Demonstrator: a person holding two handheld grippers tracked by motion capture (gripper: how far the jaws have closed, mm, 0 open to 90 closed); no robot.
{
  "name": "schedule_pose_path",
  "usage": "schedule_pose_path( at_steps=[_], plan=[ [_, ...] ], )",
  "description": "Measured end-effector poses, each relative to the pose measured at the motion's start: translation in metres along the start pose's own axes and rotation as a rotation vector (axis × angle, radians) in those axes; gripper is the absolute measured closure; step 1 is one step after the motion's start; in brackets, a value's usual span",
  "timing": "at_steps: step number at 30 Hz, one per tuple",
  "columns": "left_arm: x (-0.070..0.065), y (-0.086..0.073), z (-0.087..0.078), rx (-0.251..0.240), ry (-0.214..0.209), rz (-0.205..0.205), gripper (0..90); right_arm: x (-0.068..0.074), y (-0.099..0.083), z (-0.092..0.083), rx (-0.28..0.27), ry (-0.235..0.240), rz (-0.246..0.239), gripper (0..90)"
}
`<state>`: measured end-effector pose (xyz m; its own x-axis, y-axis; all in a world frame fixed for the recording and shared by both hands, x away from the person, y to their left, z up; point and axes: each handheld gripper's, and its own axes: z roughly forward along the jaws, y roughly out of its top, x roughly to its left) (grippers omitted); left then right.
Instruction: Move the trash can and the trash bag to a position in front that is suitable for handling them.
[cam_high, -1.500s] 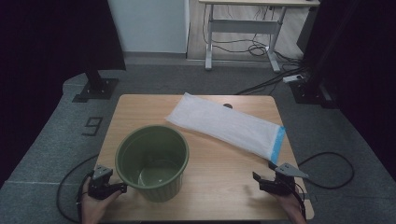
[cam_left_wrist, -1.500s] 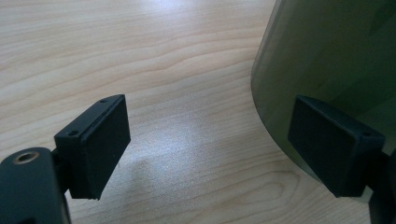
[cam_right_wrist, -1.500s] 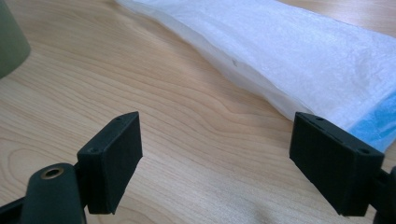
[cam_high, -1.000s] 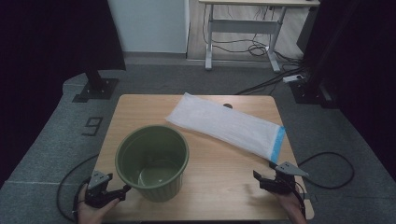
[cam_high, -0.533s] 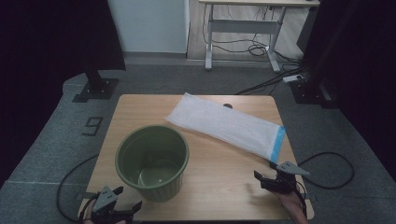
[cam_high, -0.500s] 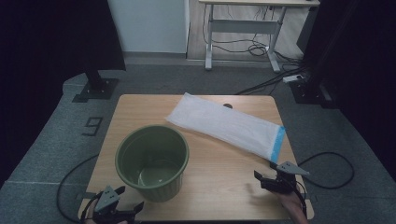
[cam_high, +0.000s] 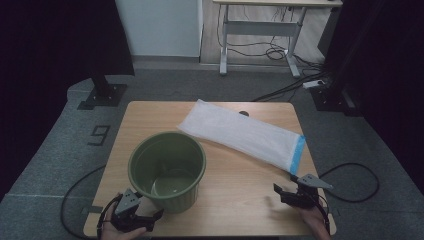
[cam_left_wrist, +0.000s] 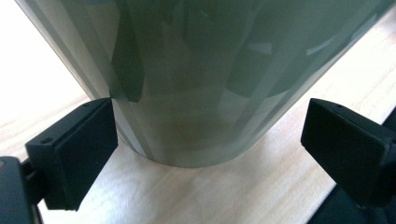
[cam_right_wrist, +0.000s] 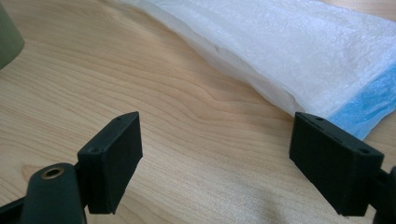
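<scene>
— What do you see from up high?
— One round green bucket (cam_high: 167, 170) on my wooden tabletop (cam_high: 240, 200), near the front left. One flat white bag (cam_high: 245, 134) with a blue end lies behind it.
— And up close?
— My left hand-held gripper (cam_left_wrist: 205, 140) has just been opening; the shiny bucket sits between its jaws. My right hand-held gripper (cam_right_wrist: 215, 163) is spread wide over bare wood.

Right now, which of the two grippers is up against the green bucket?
The left gripper, at the table's near left edge, with the green bucket right before its open jaws. The right gripper faces bare wood near the white bag.
</scene>
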<state>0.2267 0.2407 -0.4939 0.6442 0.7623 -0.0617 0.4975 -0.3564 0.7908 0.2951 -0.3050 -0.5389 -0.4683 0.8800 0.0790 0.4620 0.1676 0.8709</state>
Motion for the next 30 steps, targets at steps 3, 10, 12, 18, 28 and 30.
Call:
schedule_pose_path(
  at_steps=[3, 10, 12, 18, 28, 30],
  plan=[
    [0.004, 0.006, 0.007, 0.002, -0.006, 0.002, 3.7, 0.0, 0.0, 0.001, 0.003, 0.002, -0.002, 16.6],
    [0.007, 0.024, 0.025, 0.009, -0.034, 0.022, 3.4, 0.0, -0.001, 0.001, 0.004, 0.0, -0.003, 16.6],
    [0.007, 0.029, 0.031, 0.01, -0.047, 0.023, 3.7, 0.0, -0.001, 0.001, 0.012, 0.004, 0.001, 16.9],
    [0.007, 0.045, 0.045, 0.025, -0.056, 0.046, 3.8, 0.0, -0.001, 0.0, 0.012, 0.006, 0.004, 17.1],
    [0.008, 0.074, 0.065, 0.019, -0.061, 0.053, 4.9, -0.002, -0.001, 0.0, 0.012, 0.004, 0.011, 17.0],
    [0.008, 0.079, 0.069, 0.023, -0.058, 0.056, 5.0, -0.002, -0.001, 0.0, 0.014, 0.004, 0.012, 17.0]
  ],
)
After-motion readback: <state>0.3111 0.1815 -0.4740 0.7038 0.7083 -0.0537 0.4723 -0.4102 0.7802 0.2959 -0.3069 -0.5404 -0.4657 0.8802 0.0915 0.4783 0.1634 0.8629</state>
